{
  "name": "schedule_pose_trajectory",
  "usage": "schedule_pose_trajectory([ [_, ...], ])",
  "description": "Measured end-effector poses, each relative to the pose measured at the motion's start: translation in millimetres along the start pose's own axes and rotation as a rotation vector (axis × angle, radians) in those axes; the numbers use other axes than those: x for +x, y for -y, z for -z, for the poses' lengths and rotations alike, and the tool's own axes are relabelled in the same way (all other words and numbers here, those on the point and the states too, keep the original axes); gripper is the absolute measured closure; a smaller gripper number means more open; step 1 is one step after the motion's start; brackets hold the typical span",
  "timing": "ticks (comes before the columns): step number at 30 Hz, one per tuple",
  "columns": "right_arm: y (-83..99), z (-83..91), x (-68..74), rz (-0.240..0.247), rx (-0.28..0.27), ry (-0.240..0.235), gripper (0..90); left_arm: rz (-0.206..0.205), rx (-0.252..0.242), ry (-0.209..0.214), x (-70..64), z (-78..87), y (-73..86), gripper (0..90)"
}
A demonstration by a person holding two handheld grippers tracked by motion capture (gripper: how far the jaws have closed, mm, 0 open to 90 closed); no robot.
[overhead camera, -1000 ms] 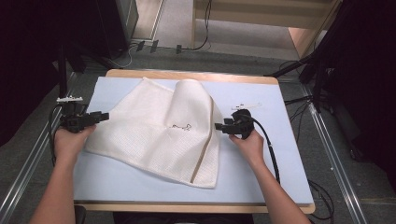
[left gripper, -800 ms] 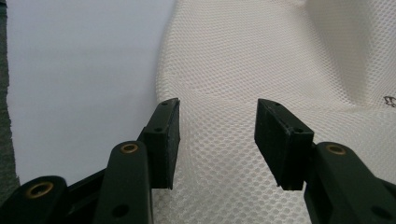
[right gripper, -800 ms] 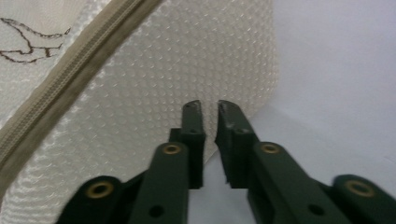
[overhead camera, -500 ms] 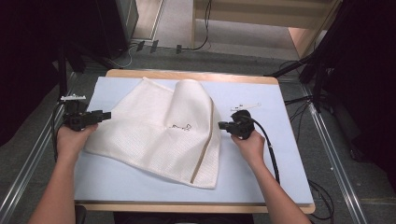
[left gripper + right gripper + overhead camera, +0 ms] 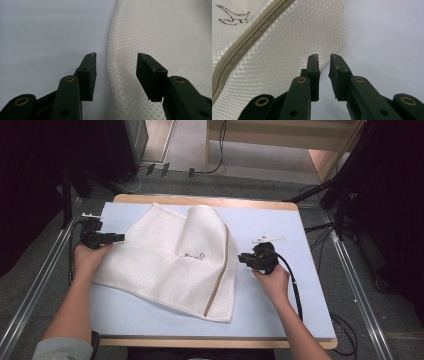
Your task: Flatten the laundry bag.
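A white mesh cloth bag (image 5: 170, 260) lies crumpled on the pale blue table mat (image 5: 280, 225), with a beige zipper strip (image 5: 220, 265) and a small dark embroidered mark (image 5: 194, 256). My left gripper (image 5: 121, 238) sits at the bag's left edge. In the left gripper view it (image 5: 116, 58) is open wide, and the mesh edge (image 5: 162, 32) runs up between the jaws. My right gripper (image 5: 241, 257) is at the bag's right edge. In the right gripper view it (image 5: 323, 58) stands narrowly open with nothing in the gap, and the mesh (image 5: 274, 45) and zipper (image 5: 249, 42) lie just to its left.
The mat covers a wooden table whose front edge (image 5: 215, 342) runs along the bottom. Metal rails (image 5: 360, 285) flank both sides. Cables (image 5: 295, 285) trail from the right gripper toward the front. Bare mat lies to the right of the bag and in front of it.
My right gripper has drifted slightly right and toward the front, off the bag's edge. The left gripper and the bag have barely moved.
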State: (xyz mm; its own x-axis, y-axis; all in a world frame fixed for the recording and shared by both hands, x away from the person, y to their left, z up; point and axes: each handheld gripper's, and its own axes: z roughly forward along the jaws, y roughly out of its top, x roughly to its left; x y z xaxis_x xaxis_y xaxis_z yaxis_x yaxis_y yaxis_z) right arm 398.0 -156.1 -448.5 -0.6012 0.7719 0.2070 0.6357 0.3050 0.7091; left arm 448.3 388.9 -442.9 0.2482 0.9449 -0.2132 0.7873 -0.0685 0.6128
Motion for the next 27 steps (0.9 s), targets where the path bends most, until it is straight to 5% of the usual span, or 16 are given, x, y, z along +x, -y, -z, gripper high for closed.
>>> schedule_pose_trajectory([
  [3, 2.2, 4.5, -2.2, -0.005, -0.005, 0.009, 79.0, -0.017, 0.013, -0.007, -2.7, -3.0, 1.2, 62.3],
  [5, 2.5, 8.9, -4.1, -0.011, -0.019, 0.015, 79.0, -0.023, 0.019, -0.002, -4.6, -3.1, 3.1, 77.6],
  [9, 2.0, 10.6, -6.1, -0.017, -0.03, 0.013, 78.2, -0.028, 0.059, 0.03, -9.5, -1.5, 3.4, 88.1],
  [17, -1.8, 10.8, -5.8, -0.012, -0.038, 0.012, 75.8, 0.01, 0.008, 0.058, -0.7, 30.0, 12.5, 89.1],
  [27, -12.0, -6.7, 6.6, 0.008, -0.053, -0.008, 58.4, 0.054, -0.025, 0.045, 12.1, 55.9, 34.2, 88.3],
])
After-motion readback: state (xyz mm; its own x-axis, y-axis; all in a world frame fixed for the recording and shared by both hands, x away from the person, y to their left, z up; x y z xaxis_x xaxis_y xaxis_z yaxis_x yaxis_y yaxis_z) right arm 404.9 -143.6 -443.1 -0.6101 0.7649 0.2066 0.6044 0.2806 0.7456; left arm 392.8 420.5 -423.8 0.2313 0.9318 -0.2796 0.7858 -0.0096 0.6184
